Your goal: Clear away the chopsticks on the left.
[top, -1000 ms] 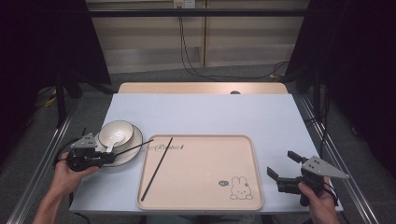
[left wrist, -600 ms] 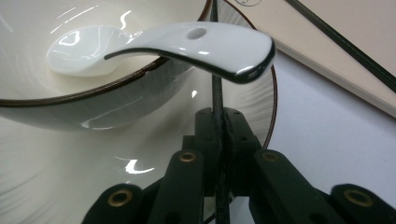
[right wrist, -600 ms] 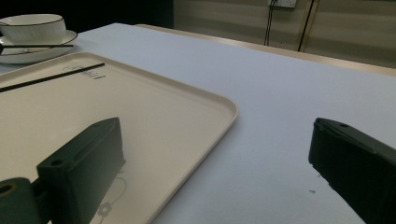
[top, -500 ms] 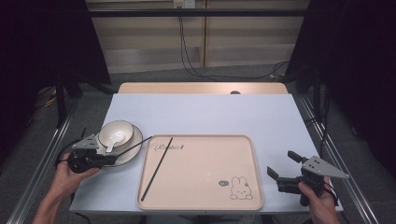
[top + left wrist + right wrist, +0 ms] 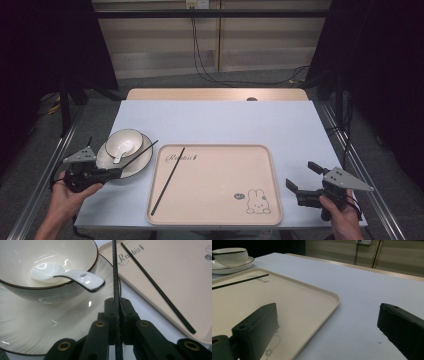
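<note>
Left gripper view: the left gripper [image 5: 117, 315] pinches a chopstick [image 5: 115, 270] near its end; ahead, its long free tip could snag the plate [image 5: 37, 332] rim and twist loose. Right gripper [image 5: 300, 187] gapes, empty.

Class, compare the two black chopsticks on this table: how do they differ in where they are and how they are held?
The held chopstick is clamped in the left tongs, while the tray chopstick lies free. The held chopstick reaches over the plate beside the bowl; the tray chopstick rests flat on the pink tray. Both are thin, black and straight.
</note>
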{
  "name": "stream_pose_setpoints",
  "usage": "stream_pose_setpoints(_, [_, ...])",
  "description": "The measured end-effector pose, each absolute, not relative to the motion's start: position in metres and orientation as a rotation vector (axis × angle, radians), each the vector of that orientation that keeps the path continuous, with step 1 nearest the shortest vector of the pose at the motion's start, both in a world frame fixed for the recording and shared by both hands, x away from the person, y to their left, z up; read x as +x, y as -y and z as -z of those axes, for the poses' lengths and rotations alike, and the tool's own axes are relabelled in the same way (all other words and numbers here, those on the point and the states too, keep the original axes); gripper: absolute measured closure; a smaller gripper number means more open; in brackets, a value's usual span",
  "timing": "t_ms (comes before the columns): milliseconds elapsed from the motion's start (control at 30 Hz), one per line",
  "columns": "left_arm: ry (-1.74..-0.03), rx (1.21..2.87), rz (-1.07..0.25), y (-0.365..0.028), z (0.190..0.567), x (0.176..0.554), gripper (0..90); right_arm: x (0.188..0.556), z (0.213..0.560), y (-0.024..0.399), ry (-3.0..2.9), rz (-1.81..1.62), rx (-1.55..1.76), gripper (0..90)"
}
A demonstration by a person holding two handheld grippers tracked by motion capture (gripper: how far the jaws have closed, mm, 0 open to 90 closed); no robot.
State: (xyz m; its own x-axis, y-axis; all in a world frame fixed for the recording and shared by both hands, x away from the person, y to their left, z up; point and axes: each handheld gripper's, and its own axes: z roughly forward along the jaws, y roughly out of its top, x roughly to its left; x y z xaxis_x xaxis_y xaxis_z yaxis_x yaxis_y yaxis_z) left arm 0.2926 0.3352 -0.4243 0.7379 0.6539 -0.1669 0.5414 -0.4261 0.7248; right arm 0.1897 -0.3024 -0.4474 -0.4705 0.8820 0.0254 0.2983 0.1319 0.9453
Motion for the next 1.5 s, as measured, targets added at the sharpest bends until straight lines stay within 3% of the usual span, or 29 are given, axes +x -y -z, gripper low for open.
stream_pose_setpoints(467, [-1.014,2.034,-0.169,-0.317,0.421,0.262,85.7,0.189,0.447,0.302,-1.853,-1.353,1.133,3.0])
stream_pose_setpoints(967, [-1.075,1.997,-0.161,-0.267,0.412,0.229,85.7,0.189,0.447,0.302,-1.848,-1.346,1.134,2.9])
stream_pose_setpoints(1500, [-1.186,1.916,-0.171,-0.227,0.421,0.246,85.7,0.19,0.447,0.302,-1.854,-1.35,1.129,2.9])
